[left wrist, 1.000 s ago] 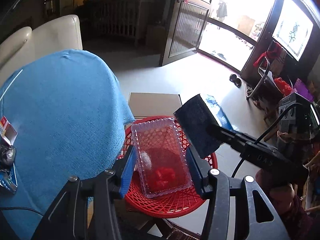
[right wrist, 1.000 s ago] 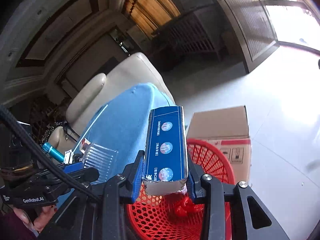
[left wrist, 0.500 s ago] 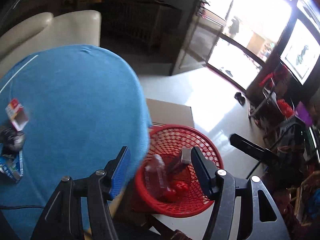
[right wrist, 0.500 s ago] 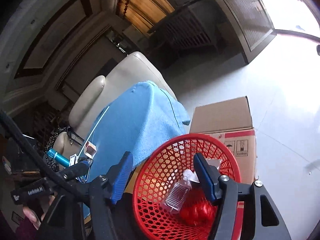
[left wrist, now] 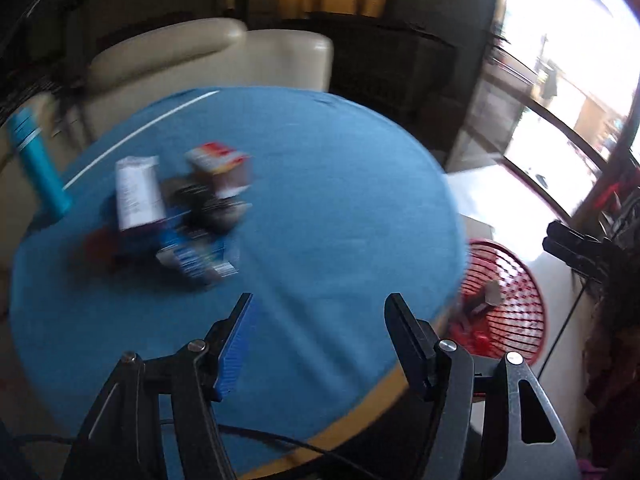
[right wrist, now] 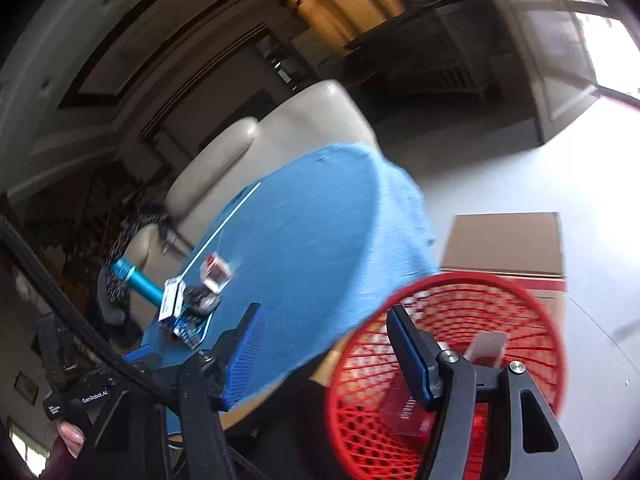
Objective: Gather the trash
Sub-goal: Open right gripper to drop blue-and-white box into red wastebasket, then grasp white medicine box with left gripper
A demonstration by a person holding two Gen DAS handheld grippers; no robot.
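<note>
Trash: blurred cluster of cartons and wrappers on your blue-covered table; red basket beside it holds earlier pieces. Left gripper, right gripper: jaws just opened, spread, empty. Risk: your hasty sweep scatters the pile.

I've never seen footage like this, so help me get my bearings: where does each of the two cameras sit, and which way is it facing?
Left wrist: on the left gripper, looking down over the blue-clothed table at blurred litter; its open fingers show.
Right wrist: on the right gripper, facing the table edge and red basket; open fingers and a fingertip of the hand show.
Shared: table, litter, basket, teal bottle, cream sofa.
</note>
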